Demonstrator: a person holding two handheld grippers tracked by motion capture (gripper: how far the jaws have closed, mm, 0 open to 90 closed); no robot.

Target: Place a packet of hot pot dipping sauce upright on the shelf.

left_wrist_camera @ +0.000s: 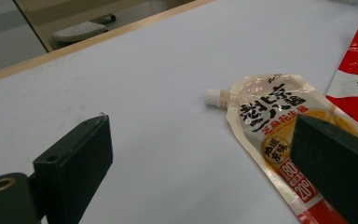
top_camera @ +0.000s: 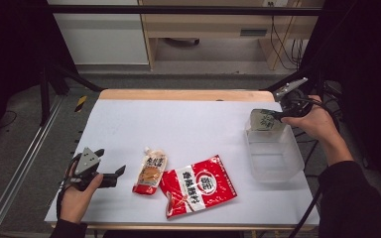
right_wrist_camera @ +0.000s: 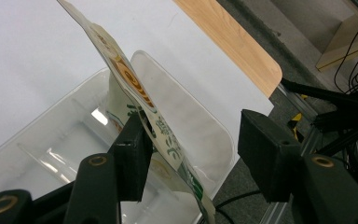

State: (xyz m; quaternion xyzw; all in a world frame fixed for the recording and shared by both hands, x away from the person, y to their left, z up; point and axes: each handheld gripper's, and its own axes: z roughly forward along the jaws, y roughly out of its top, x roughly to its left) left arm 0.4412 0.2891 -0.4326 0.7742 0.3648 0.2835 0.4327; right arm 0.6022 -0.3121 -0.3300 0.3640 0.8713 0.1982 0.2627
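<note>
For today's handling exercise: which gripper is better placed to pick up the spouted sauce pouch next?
Left. The left gripper lies open beside the spouted sauce pouch; the right gripper is across the table at the clear tub.

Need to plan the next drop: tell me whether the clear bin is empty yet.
Nearly empty: the clear plastic bin has a bare floor, with a green-printed pouch standing at its far end between the open right gripper jaws.
</note>
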